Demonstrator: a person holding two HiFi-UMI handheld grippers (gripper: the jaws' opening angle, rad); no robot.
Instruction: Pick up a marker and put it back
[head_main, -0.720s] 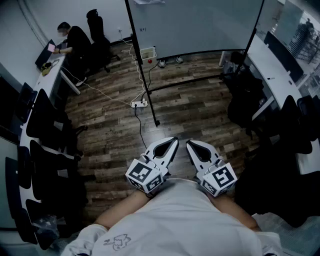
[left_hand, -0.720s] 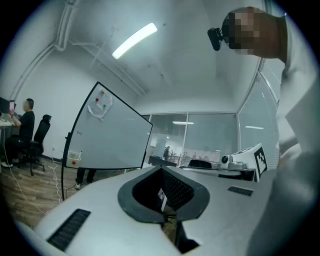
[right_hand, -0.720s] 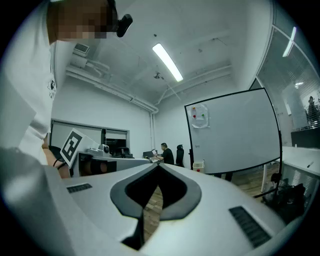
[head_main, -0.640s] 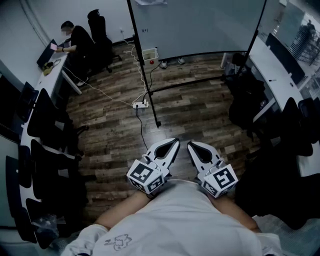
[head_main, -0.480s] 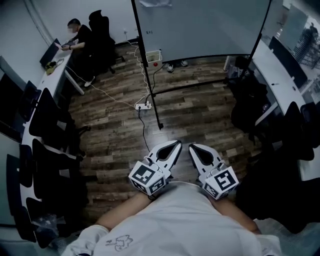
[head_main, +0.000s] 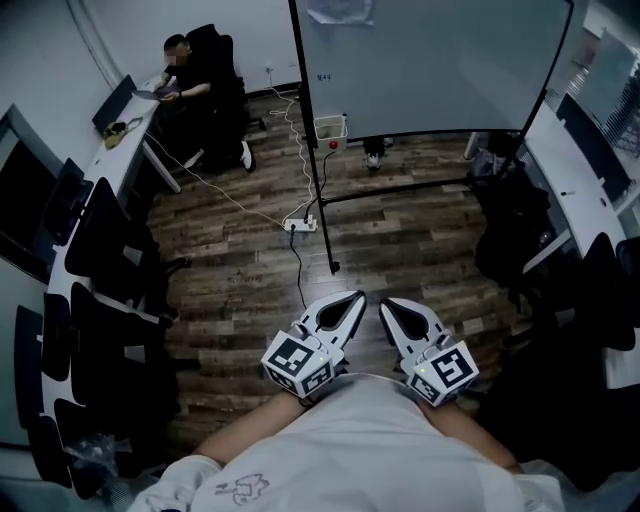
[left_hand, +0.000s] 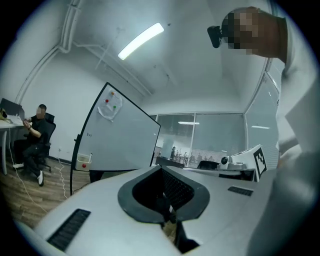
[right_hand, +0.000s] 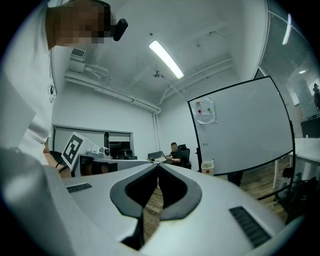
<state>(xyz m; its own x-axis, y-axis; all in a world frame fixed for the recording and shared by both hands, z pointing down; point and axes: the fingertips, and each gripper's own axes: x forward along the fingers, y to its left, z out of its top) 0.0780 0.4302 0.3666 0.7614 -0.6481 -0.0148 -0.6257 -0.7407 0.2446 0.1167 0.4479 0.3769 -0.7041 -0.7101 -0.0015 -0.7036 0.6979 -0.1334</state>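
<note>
Both tongs were clenched on nothing: the left gripper (head_main: 356, 297) and right gripper (head_main: 384, 302) hung near the person's shirt (head_main: 350, 450). I could make out no marker; I guessed it lay far ahead, by the whiteboard (head_main: 430, 60). It should be light, stiff, slick-barrelled; I'd pinch it mid-barrel, crosswise.

Bare wooden floor (head_main: 410, 250) lying open ahead; whiteboard (head_main: 430, 60) on stand blocking far end, power strip (head_main: 300, 224) trailing cable across middle, chairs (head_main: 100, 250) crowding left side.
</note>
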